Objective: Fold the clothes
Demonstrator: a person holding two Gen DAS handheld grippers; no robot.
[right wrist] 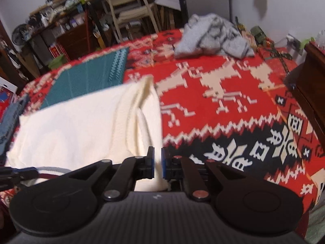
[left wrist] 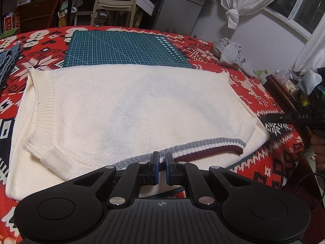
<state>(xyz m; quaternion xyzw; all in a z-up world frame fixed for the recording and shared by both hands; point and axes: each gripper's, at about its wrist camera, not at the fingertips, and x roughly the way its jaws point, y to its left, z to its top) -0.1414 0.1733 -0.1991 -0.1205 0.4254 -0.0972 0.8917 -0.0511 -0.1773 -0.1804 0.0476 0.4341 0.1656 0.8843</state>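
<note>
Sweater (left wrist: 130, 109), cream knit and sleeveless, is lying flat across the red patterned blanket (left wrist: 270, 154) with its long axis running side to side. We're hovering the left gripper (left wrist: 161, 158) just over the striped ribbed collar (left wrist: 203, 148), jaws nearly closed, holding nothing. Over on the right edge we're bringing the right gripper (right wrist: 157, 158) in beside the ribbed armhole (right wrist: 138, 109), barely parted and empty too.
</note>
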